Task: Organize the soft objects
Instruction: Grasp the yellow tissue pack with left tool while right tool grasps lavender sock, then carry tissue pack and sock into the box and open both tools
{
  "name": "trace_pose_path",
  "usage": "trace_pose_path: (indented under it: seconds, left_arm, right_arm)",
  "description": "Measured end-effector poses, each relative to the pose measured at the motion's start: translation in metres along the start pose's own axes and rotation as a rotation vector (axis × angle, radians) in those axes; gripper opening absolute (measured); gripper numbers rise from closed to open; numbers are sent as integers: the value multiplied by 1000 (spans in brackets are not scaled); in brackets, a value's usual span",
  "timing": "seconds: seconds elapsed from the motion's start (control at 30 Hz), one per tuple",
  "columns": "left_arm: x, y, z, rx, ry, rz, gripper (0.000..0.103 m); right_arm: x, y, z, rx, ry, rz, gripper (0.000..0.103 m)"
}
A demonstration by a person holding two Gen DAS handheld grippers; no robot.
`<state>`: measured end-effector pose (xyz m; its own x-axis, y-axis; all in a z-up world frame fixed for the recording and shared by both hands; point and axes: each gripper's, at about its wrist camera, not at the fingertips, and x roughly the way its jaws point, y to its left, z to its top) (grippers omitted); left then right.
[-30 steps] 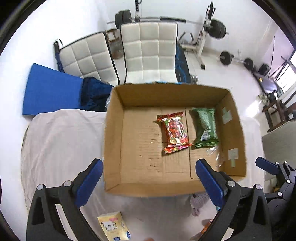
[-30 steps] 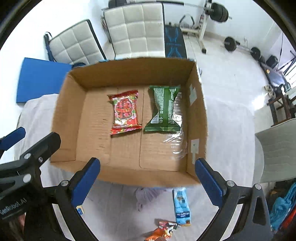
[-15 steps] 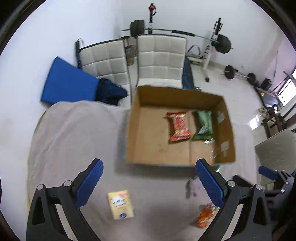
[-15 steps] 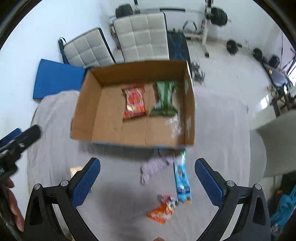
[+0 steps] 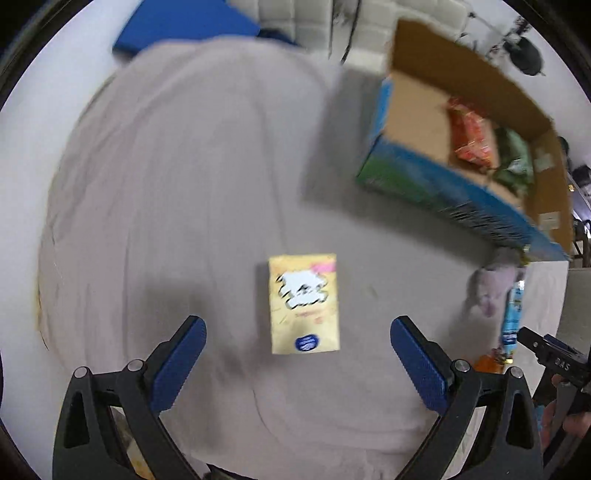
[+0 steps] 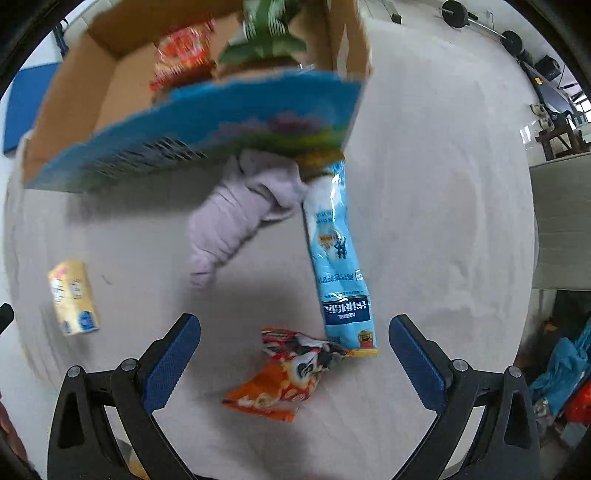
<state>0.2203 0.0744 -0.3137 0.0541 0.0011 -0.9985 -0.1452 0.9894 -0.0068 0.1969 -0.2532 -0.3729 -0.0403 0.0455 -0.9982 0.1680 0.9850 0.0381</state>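
A yellow tissue pack (image 5: 303,302) lies on the grey cloth just ahead of my open, empty left gripper (image 5: 298,354); it also shows in the right wrist view (image 6: 74,297). My open, empty right gripper (image 6: 294,354) hovers over an orange snack packet (image 6: 282,380). A long blue packet (image 6: 338,258) and a pale purple cloth (image 6: 236,214) lie beyond it, against the cardboard box (image 6: 192,122). The box (image 5: 417,107) holds a red packet (image 5: 471,136) and a green packet (image 5: 515,162).
The grey cloth (image 5: 184,184) covers the table. A blue mat (image 5: 184,26) and white chairs stand behind it. Gym weights (image 6: 480,22) lie on the floor at the far right. A grey chair (image 6: 561,221) is at the table's right edge.
Both grippers have pulled back from the box and dropped low towards the cloth. The tissue pack now sits between my left fingers' line, the orange packet between my right's.
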Motion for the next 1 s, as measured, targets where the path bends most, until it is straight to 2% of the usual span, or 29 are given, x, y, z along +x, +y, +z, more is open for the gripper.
trace_pose_path:
  seconds: [0.1, 0.27, 0.4, 0.47, 0.5, 0.53, 0.57, 0.6, 0.67, 0.8, 1.0]
  left_arm:
    - [30, -1, 4, -17, 65, -22, 102]
    - [88, -11, 8, -21, 196, -27, 102]
    - [113, -18, 13, -14, 221, -6, 101]
    - [120, -20, 15, -16, 223, 14, 88]
    - [124, -20, 15, -15, 231, 19, 73]
    - [128, -20, 15, -17, 243, 28, 66]
    - [128, -19, 14, -27, 236, 20, 65]
    - [127, -19, 14, -35, 228, 15, 61]
    - [124, -20, 12, -27, 222, 26, 60]
    - [111, -26, 4, 1, 192, 37, 60]
    - [78, -54, -11, 47, 124, -5, 60]
  right_arm:
    - [10, 2, 4, 30, 11, 30, 103]
    - [24, 8, 23, 165, -12, 157, 103]
    - [43, 8, 34, 295, -3, 197, 100]
    - [52, 9, 36, 324, 6, 200, 87]
    - [56, 10, 38, 330, 11, 203, 83]
    - [62, 11, 38, 334, 18, 205, 74]
    - [60, 14, 46, 338, 15, 192, 67]
    - [60, 14, 46, 340, 1, 198, 65]
    - [59, 17, 45, 321, -13, 213, 49]
    - [56, 28, 38, 251, 23, 187, 44]
    - [40, 37, 8, 138, 22, 192, 43]
